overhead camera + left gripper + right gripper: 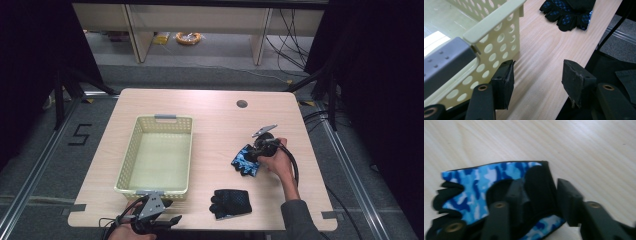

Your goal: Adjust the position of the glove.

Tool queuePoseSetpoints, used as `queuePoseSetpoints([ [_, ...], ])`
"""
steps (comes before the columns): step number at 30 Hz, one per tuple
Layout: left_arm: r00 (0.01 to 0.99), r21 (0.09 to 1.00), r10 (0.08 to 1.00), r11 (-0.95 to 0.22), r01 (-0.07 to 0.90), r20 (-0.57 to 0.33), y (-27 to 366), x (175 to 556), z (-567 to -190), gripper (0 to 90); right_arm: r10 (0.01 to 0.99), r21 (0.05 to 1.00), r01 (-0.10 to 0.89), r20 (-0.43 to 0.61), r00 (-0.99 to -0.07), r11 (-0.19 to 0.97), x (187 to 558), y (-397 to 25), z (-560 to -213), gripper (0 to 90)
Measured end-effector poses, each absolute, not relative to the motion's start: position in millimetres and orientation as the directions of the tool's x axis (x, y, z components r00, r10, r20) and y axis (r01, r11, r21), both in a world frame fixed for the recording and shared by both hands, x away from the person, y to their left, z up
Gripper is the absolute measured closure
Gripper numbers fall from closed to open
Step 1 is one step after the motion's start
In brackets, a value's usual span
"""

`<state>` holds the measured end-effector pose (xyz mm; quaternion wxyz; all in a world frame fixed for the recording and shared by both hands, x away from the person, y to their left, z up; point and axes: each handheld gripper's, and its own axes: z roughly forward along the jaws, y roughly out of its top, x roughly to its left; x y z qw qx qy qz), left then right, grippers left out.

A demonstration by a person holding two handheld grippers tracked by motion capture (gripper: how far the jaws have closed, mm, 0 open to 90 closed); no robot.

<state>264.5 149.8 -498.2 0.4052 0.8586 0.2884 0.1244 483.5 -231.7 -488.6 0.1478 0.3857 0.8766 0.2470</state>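
My right gripper (537, 202) straddles the wrist strap of the blue glove (486, 177), jaws apart, strap between them | glove flat on table (220, 125), right of basket (157, 155), blue camouflage with black trim | my left gripper (537, 80) spread wide at the basket's near corner | black glove (230, 202) beyond it.
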Motion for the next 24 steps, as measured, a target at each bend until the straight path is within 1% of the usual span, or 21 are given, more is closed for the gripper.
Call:
queuePoseSetpoints([
  [1,0.812,0.763,0.583,-0.518,0.388,-0.017,150,265,-498,42.3,0.743,0.546,0.597,-0.072,-0.666,0.588,482,-231,-489,66.2],
  [2,0.806,0.767,0.592,-0.508,0.391,-0.018,149,264,-498,42.3,0.744,0.545,0.602,-0.063,-0.665,0.584,481,-231,-489,70.2],
  [3,0.808,0.765,0.588,-0.511,0.391,-0.020,149,265,-498,42.3,0.737,0.560,0.584,-0.073,-0.672,0.588,481,-231,-490,71.8],
  [6,0.804,0.765,0.593,-0.495,0.412,-0.049,148,264,-500,42.6,0.794,0.550,0.661,-0.006,-0.608,0.510,477,-230,-489,74.5],
  [8,0.804,0.760,0.593,-0.506,0.408,-0.036,149,264,-499,42.8,0.812,0.559,0.673,0.001,-0.584,0.484,475,-230,-490,76.8],
  [10,0.806,0.762,0.592,-0.507,0.402,-0.032,149,263,-498,43.2,0.828,0.573,0.688,0.030,-0.560,0.445,472,-231,-490,79.8],
  [11,0.819,0.759,0.573,-0.526,0.383,-0.017,150,264,-497,43.3,0.838,0.596,0.683,0.032,-0.545,0.422,471,-232,-491,80.7],
  [12,0.812,0.776,0.583,-0.498,0.388,-0.032,148,263,-498,43.5,0.846,0.597,0.693,0.043,-0.531,0.404,468,-236,-489,81.9],
  [13,0.804,0.775,0.593,-0.484,0.406,-0.051,148,262,-499,43.7,0.858,0.602,0.709,0.076,-0.508,0.367,465,-237,-487,82.7],
  [14,0.806,0.768,0.591,-0.498,0.403,-0.039,149,262,-498,43.8,0.860,0.608,0.709,0.082,-0.504,0.358,463,-239,-484,83.2],
  [15,0.814,0.771,0.581,-0.507,0.385,-0.024,149,263,-497,43.8,0.863,0.615,0.717,0.114,-0.493,0.328,459,-241,-480,83.5],
  [16,0.812,0.772,0.583,-0.503,0.388,-0.029,149,263,-498,43.9,0.861,0.644,0.699,0.123,-0.494,0.310,458,-242,-479,83.7],
  [17,0.815,0.769,0.579,-0.512,0.384,-0.022,149,263,-497,43.9,0.851,0.634,0.708,0.146,-0.505,0.311,454,-243,-470,84.0],
  [18,0.810,0.769,0.585,-0.496,0.403,-0.047,148,262,-497,44.0,0.837,0.671,0.663,0.115,-0.535,0.331,454,-245,-468,84.1],
  [19,0.811,0.769,0.585,-0.506,0.391,-0.028,149,262,-497,44.1,0.844,0.673,0.680,0.154,-0.514,0.291,449,-243,-463,84.3],
  [20,0.809,0.768,0.587,-0.502,0.398,-0.035,149,262,-497,44.1,0.854,0.690,0.675,0.162,-0.495,0.261,444,-242,-456,84.4],
  [21,0.809,0.768,0.588,-0.504,0.395,-0.030,149,263,-497,44.1,0.849,0.693,0.678,0.182,-0.496,0.247,441,-241,-452,84.5],
  [22,0.810,0.769,0.586,-0.504,0.394,-0.030,149,262,-497,44.2,0.837,0.722,0.647,0.182,-0.517,0.243,439,-242,-448,84.5],
  [24,0.806,0.775,0.590,-0.488,0.402,-0.046,148,261,-497,44.1,0.822,0.746,0.630,0.210,-0.529,0.214,428,-240,-436,84.8],
])
